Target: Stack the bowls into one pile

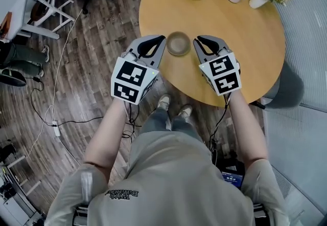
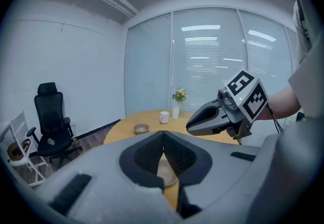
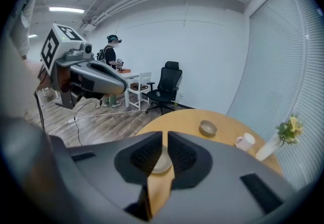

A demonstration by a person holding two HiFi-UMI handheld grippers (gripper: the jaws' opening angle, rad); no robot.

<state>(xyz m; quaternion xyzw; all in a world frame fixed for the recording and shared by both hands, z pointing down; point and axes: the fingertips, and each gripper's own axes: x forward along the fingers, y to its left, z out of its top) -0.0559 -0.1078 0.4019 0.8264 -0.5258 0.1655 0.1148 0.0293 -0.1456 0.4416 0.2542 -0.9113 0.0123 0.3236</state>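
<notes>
On the table (image 1: 255,46), an empty bowl (image 1: 178,43) sits between left gripper (image 1: 162,39) and right gripper (image 1: 196,41), fingers narrow, holding nothing.

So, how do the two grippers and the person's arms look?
The left gripper and right gripper are alike: smooth grey shells, jaws lined with black ribbed pads, and on each a white cube with black square markers. Thin black cables hang from them. The person wears a grey-beige short-sleeved shirt.
</notes>
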